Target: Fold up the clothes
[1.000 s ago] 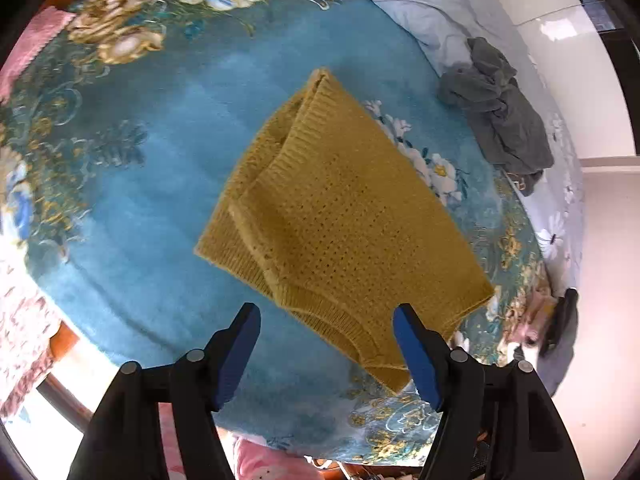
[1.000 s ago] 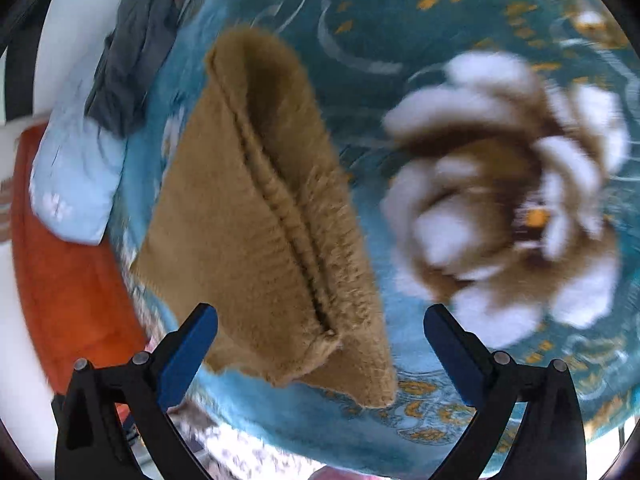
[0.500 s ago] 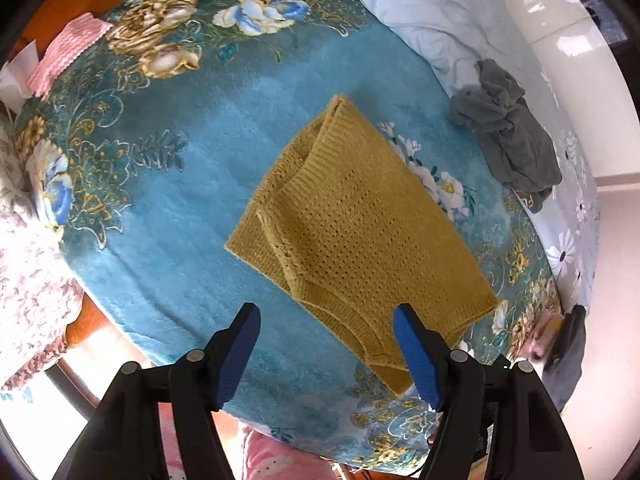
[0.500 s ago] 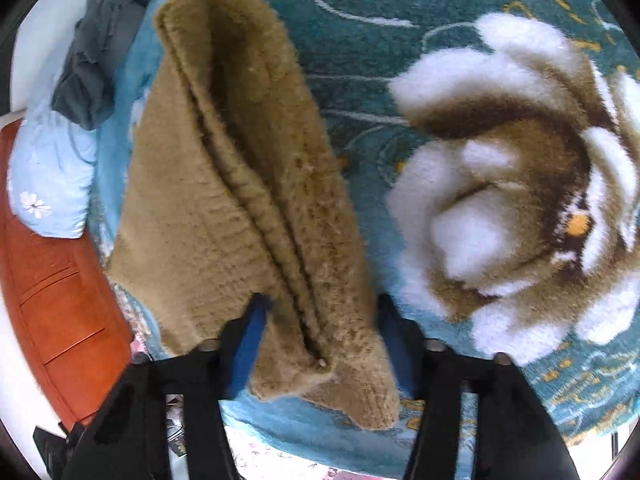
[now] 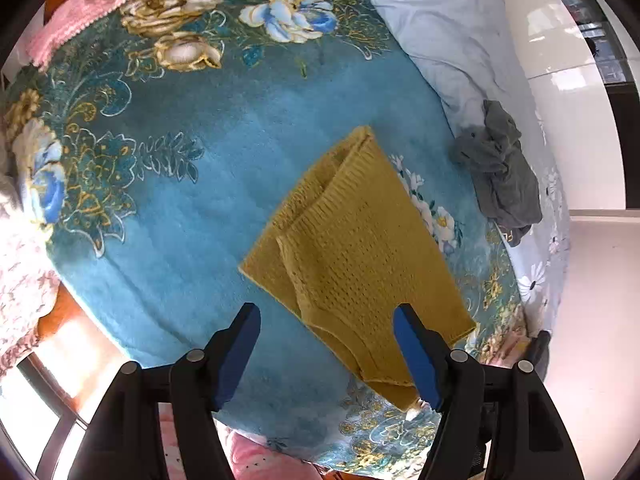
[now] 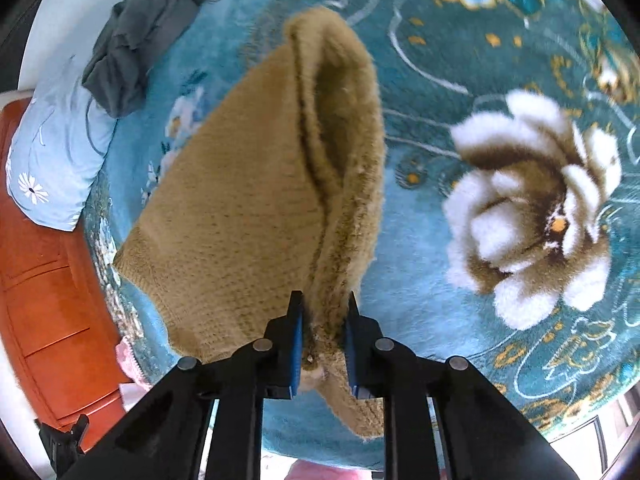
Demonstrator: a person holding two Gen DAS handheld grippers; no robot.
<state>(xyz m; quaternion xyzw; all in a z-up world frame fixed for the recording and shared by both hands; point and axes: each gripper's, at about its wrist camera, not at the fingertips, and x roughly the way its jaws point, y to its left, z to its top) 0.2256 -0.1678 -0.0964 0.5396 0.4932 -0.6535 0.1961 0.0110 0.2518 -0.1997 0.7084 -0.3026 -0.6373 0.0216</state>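
Observation:
A folded mustard-yellow knit sweater (image 5: 360, 248) lies on a blue floral blanket (image 5: 192, 208). My left gripper (image 5: 328, 344) hangs above the sweater's near edge, open, with its blue pads apart and nothing pressed between them. In the right wrist view the sweater (image 6: 248, 200) has its thick folded edge pinched between the blue pads of my right gripper (image 6: 323, 324), whose jaws are closing on it; the fold rises toward the camera.
A crumpled grey garment (image 5: 500, 172) lies on a pale blue quilt (image 5: 432, 32) at the far right. A pink cloth (image 5: 72, 20) sits at the top left. An orange wooden bed frame (image 6: 44, 280) borders the blanket.
The right gripper's jaws went from wide apart to pinching the sweater's folded edge, which has lifted. The left gripper pulled back from the sweater, still open.

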